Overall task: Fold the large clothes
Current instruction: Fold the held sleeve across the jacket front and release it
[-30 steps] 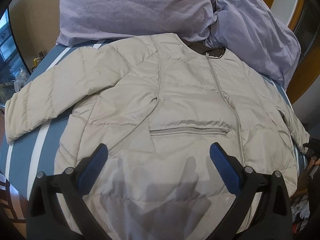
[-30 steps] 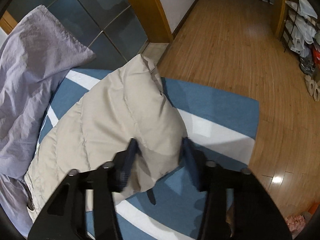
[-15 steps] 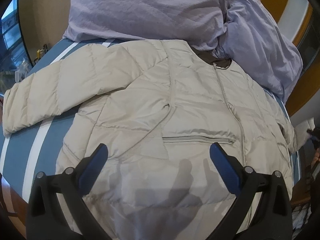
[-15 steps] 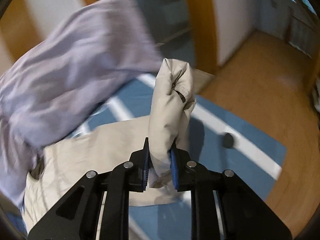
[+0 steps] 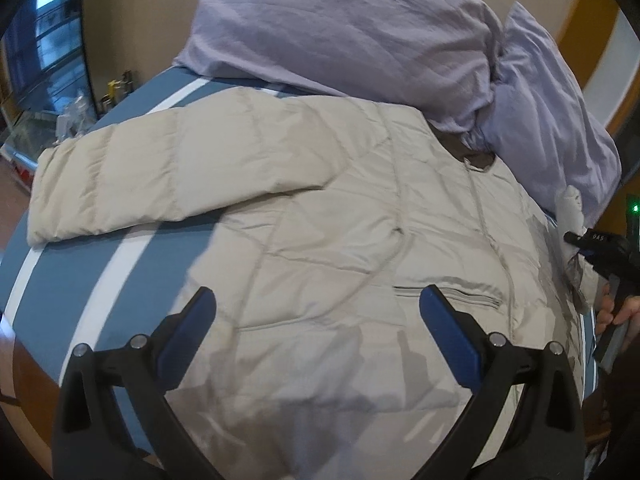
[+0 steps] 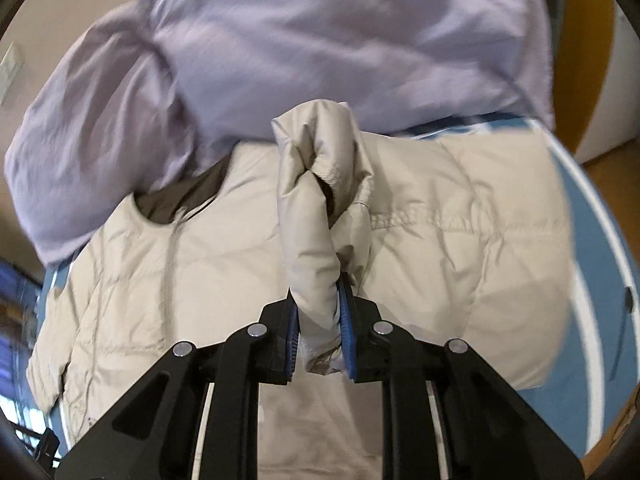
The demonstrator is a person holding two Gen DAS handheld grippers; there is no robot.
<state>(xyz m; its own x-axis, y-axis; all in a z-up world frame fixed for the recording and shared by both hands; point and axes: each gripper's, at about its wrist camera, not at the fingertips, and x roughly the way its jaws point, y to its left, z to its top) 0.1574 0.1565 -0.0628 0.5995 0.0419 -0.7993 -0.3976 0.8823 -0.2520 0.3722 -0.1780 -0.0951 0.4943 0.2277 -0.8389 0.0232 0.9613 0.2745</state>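
Observation:
A beige quilted jacket [image 5: 340, 220] lies front up on the blue and white striped bed [image 5: 92, 248], its left sleeve [image 5: 160, 168] spread out to the left. My left gripper [image 5: 316, 320] is open and empty above the jacket's lower front, near the pocket zip [image 5: 448, 296]. My right gripper [image 6: 318, 320] is shut on the cuff of the jacket's right sleeve [image 6: 316, 200] and holds it up over the jacket's body [image 6: 200, 280]. That gripper also shows at the right edge of the left wrist view [image 5: 576, 236].
A crumpled lilac duvet [image 5: 360, 32] is piled at the head of the bed, touching the jacket's collar; it also fills the top of the right wrist view [image 6: 300, 40]. The bed's wooden edge [image 5: 24, 384] is at lower left. Wooden floor [image 6: 608, 168] lies beyond the bed's right side.
My right gripper closed on the right sleeve's cuff, lifted it and swung it in over the jacket's body. My left gripper stayed open and shifted left over the jacket.

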